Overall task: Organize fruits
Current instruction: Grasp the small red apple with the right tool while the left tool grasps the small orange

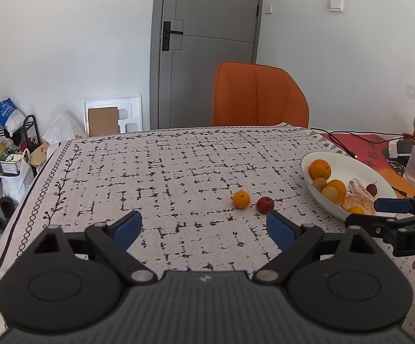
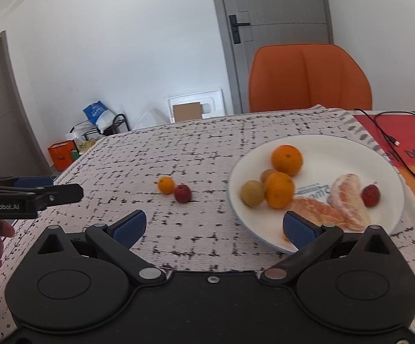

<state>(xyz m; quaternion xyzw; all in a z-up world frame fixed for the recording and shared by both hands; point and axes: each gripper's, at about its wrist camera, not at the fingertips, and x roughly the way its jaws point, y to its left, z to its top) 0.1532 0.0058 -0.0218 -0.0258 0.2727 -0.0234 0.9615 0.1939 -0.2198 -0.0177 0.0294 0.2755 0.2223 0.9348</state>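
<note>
1. The white plate (image 2: 379, 154), far right on the tablecloth (image 1: 178, 157), already holds oranges and peeled segments.
2. Left gripper (image 1: 204, 229) and right gripper (image 2: 216, 229) both gape wide, empty.
3. A small orange (image 1: 241, 199) and red fruit (image 1: 265, 204) sit touching, just beyond the left gripper's right finger.
4. Risk (round fruit): closing on one could nudge its neighbour rolling.

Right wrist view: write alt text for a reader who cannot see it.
An open right gripper hovers over a patterned tablecloth, empty, near a white plate holding oranges, a small brownish fruit, a small red fruit and peeled citrus segments. A small orange and a red fruit sit touching on the cloth left of the plate. The left gripper enters from the left edge.
</note>
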